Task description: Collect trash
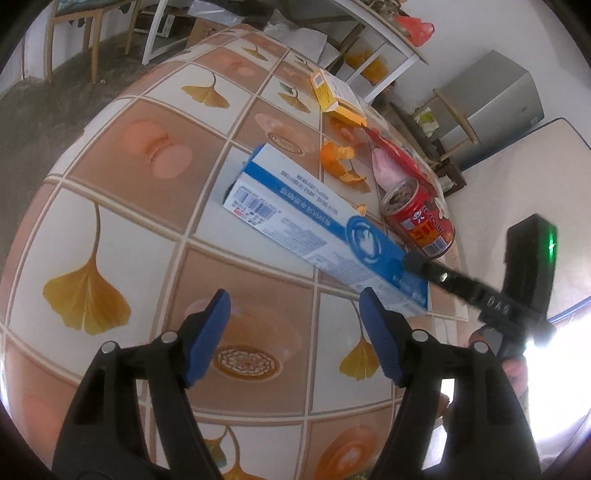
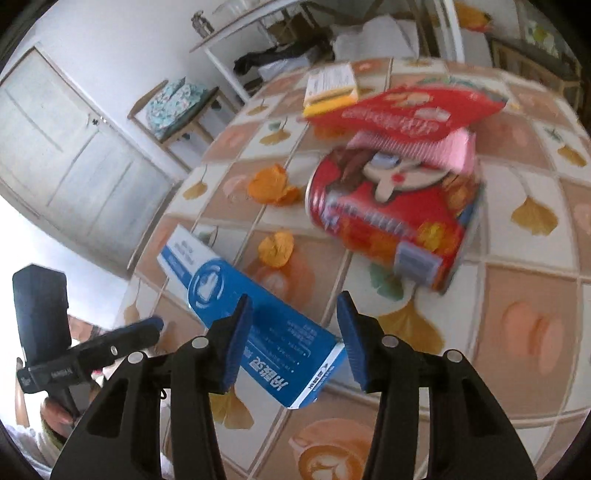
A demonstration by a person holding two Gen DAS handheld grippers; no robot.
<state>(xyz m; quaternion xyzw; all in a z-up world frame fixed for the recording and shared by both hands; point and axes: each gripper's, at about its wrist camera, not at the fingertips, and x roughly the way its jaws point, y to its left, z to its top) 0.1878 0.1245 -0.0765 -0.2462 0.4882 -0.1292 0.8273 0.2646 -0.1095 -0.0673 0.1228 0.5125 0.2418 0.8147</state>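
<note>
A long blue and white carton (image 1: 295, 214) lies on the tiled table (image 1: 122, 229). In the right wrist view my right gripper (image 2: 295, 332) straddles the carton's (image 2: 258, 317) near end, its blue pads against both sides, shut on it. One of its fingers (image 1: 424, 267) shows on that end in the left wrist view. My left gripper (image 1: 295, 325) hovers open over bare tiles just short of the carton, nothing between its pads. A red can (image 1: 421, 218) lies on its side beside the carton. Orange peels (image 1: 338, 158) lie beyond it.
A yellow box (image 1: 336, 96), a red packet (image 2: 406, 107) and a pink piece (image 2: 417, 147) lie further back. The table edge (image 1: 461, 258) runs close behind the can. Chairs (image 1: 88, 33), a white shelf (image 1: 384, 48) and a grey cabinet (image 1: 495, 99) stand around the table.
</note>
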